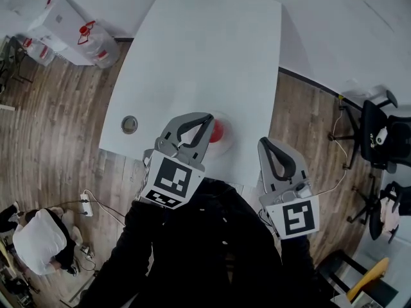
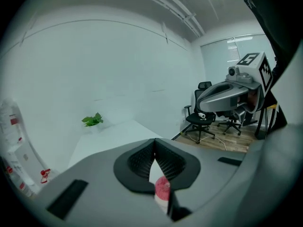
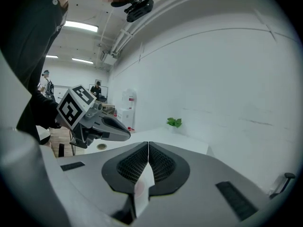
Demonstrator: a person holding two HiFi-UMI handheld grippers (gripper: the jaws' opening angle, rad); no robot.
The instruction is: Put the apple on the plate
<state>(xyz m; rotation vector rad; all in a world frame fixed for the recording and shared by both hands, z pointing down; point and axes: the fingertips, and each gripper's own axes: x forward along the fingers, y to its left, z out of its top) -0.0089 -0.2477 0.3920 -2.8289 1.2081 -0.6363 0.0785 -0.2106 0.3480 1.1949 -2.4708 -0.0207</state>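
Note:
A red apple [image 1: 218, 131] rests on a small pale plate [image 1: 229, 147] near the front edge of the white table [image 1: 205, 56]. My left gripper [image 1: 208, 117] hangs above it, jaws shut with nothing between them; its finger hides part of the apple. In the left gripper view the jaws [image 2: 155, 142] meet at the tips, and the apple [image 2: 162, 187] shows below through the gap. My right gripper [image 1: 264, 142] hovers to the right of the plate, off the table's corner. Its jaws [image 3: 148, 144] are shut and empty too.
A round metal grommet [image 1: 129, 124] sits in the table's front left. A green plant [image 2: 93, 120] stands at the far end. Black office chairs [image 1: 379, 133] are at right, white boxes and bottles [image 1: 90, 40] at far left. A person [image 1: 40, 239] crouches on the floor at lower left.

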